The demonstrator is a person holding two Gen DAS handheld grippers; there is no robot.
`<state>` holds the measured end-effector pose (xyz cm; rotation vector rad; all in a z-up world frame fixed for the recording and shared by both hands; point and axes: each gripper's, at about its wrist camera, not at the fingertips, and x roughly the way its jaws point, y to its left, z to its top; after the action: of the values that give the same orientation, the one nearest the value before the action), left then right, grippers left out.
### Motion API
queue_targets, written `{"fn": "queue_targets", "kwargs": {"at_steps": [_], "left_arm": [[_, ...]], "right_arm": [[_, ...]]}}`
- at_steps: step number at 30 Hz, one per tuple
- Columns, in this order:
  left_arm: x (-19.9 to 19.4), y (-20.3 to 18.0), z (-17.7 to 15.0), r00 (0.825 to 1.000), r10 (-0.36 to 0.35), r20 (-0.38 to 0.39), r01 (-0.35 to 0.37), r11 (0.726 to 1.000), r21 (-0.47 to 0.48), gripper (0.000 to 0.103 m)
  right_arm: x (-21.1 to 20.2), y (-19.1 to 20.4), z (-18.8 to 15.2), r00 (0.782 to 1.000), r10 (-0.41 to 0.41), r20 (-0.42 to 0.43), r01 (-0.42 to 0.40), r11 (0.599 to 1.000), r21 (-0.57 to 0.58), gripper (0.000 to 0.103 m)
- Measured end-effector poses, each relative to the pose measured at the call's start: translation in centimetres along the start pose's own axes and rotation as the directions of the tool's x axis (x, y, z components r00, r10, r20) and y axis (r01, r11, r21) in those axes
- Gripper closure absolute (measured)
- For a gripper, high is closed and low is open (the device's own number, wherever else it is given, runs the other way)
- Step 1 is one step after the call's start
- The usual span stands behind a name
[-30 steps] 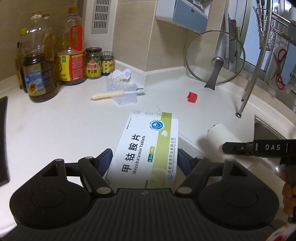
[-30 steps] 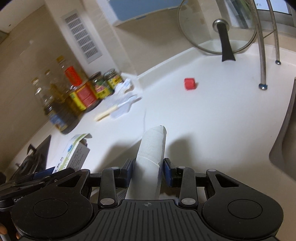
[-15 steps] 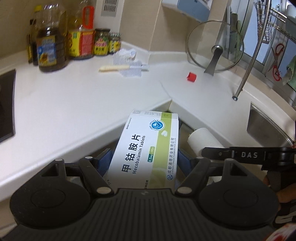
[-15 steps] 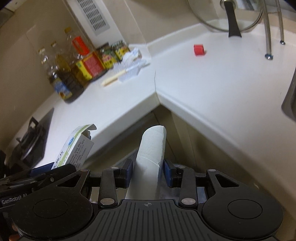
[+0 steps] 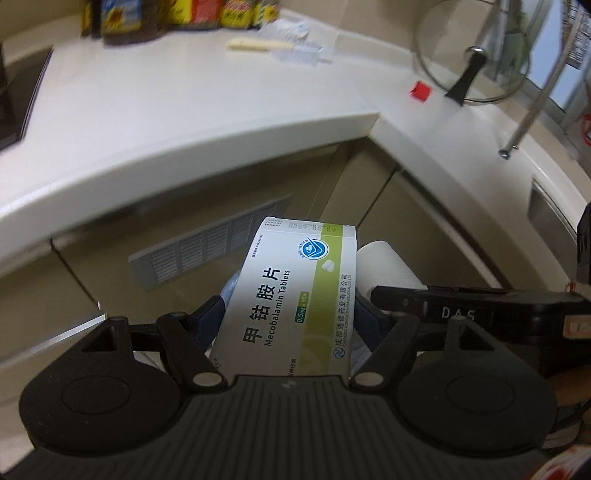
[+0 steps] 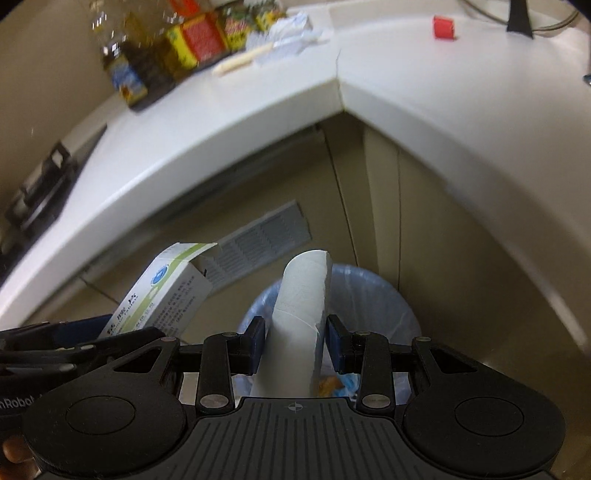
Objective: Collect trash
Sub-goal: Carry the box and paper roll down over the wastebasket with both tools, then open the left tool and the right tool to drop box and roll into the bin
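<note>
Cardboard from a spent paper roll, the white tube point(image 6: 301, 317), stands clamped between the blue pads of the right gripper point(image 6: 295, 341), pointing forward and up out of the jaws. Directly below and ahead of that gripper sits the trash bin point(image 6: 373, 295), lined with a pale blue bag, with some scraps visible inside near the gripper's right finger. To the left of the right gripper, the left gripper point(image 5: 291, 325) has its jaws closed on the long sides of a white-and-green medicine box point(image 5: 295, 299) printed "Mecobalamin Tablets"; the box's far end flap hangs open in the right wrist view. In the left wrist view the tube's end shows just right of the box, beside the other gripper's black finger. Beyond both grippers runs the white countertop point(image 5: 184, 110) with its inside corner, and beneath it beige cabinet doors with a grey vent grille point(image 6: 258, 247). Far ahead on the counter lie a red cap point(image 5: 421, 90), a crumpled wrapper point(image 6: 291, 26) and a pale stick-like item, near blurred bottles and jars.
</note>
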<state>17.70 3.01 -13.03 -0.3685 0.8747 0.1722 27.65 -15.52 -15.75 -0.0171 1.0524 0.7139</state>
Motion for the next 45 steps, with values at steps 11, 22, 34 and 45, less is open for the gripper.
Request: {"fn": "queue_targets", "kwargs": {"at_steps": [11, 22, 34, 45], "left_arm": [[5.0, 1.4, -2.0, 0.997, 0.042, -0.058, -0.047, 0.996, -0.078, 0.030], [11.1, 1.6, -3.1, 0.993, 0.018, -0.114, -0.031, 0.993, -0.114, 0.030], [15.8, 1.1, -3.1, 0.987, -0.001, -0.164, -0.018, 0.993, -0.115, 0.030], [16.8, 0.9, -3.1, 0.985, -0.011, -0.172, -0.003, 0.996, -0.085, 0.024]], "right_arm": [[5.7, -2.4, -1.7, 0.996, -0.036, -0.087, 0.033, 0.999, -0.036, 0.067], [9.7, -5.4, -2.8, 0.990, -0.073, -0.123, 0.078, 0.997, 0.028, 0.067], [11.6, -7.2, -2.9, 0.988, -0.097, -0.118, 0.105, 0.992, 0.064, 0.067], [12.1, -7.5, -3.3, 0.988, -0.101, -0.114, 0.111, 0.990, 0.083, 0.067]]}}
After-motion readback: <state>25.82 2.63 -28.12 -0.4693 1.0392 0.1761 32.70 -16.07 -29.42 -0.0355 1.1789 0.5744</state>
